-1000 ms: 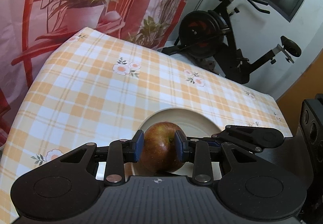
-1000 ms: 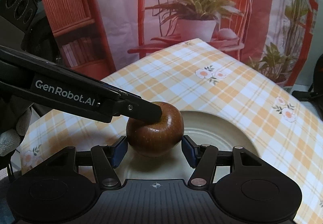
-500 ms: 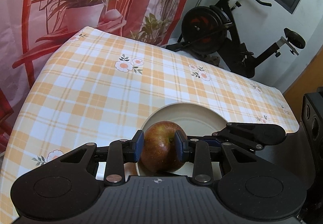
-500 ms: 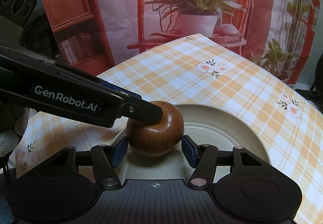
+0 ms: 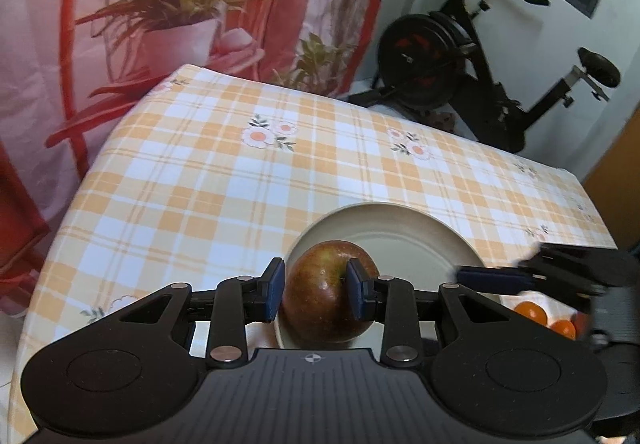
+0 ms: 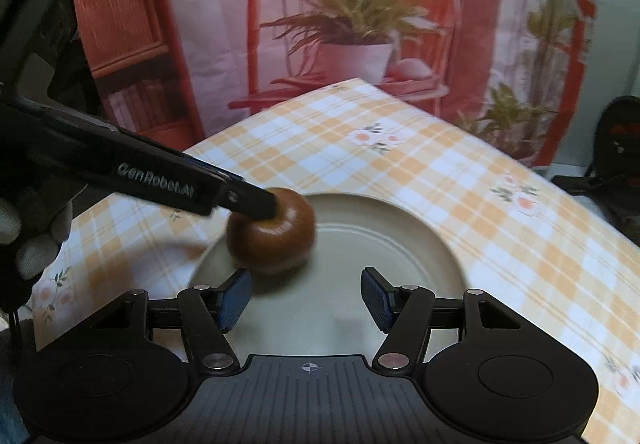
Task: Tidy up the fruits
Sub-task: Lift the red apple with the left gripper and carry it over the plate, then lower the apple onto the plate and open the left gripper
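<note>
The left tongs are clamped narrow on a reddish-brown apple, blue pads pressed to its sides, holding it at the 7 o'clock rim of a cream plate on the checked orange-and-white surface. The right tongs stand partly apart with nothing between their pads, the apple just beyond them at 11 o'clock. Small oranges lie at 4 o'clock off the plate.
</note>
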`<control>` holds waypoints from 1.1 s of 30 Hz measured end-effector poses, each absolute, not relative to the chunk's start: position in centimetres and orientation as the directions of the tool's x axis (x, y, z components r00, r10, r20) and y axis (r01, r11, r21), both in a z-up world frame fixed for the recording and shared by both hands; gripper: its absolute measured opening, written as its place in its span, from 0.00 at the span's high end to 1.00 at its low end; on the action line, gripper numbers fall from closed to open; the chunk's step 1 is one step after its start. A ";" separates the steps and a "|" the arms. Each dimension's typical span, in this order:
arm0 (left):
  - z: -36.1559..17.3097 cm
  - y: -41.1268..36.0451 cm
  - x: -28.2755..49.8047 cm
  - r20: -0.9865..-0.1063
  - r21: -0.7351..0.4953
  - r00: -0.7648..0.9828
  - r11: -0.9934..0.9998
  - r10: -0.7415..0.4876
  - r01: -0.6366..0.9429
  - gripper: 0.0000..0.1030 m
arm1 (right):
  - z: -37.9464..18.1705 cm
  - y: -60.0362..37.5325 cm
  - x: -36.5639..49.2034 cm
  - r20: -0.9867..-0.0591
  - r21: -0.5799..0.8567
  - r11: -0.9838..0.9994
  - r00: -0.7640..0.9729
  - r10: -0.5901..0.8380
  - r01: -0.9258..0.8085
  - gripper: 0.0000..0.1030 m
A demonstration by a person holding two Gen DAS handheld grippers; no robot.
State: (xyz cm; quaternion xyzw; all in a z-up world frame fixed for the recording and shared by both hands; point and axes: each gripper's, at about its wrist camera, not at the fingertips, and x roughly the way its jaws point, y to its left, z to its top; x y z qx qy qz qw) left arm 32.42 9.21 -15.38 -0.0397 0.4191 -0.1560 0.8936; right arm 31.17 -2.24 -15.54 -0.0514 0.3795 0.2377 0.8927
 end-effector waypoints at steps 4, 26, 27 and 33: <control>-14.7 9.3 31.3 -0.722 -0.198 0.629 0.957 -0.288 0.211 0.65 | -14.6 -5.5 28.6 -0.671 0.083 0.910 0.653 0.352 -0.405 0.45; -12.9 1.0 21.6 -0.649 -0.163 0.656 0.913 -0.384 0.374 0.65 | -15.2 -15.8 17.1 -0.616 0.107 0.981 0.764 0.192 -0.160 0.46; -13.0 0.9 21.2 -0.646 -0.166 0.658 0.912 -0.388 0.374 0.65 | -15.3 -16.0 16.8 -0.615 0.110 0.982 0.765 0.190 -0.156 0.46; -13.2 0.2 19.5 -0.636 -0.177 0.666 0.914 -0.390 0.366 0.65 | -15.8 -16.8 15.4 -0.608 0.141 0.982 0.772 0.187 -0.126 0.46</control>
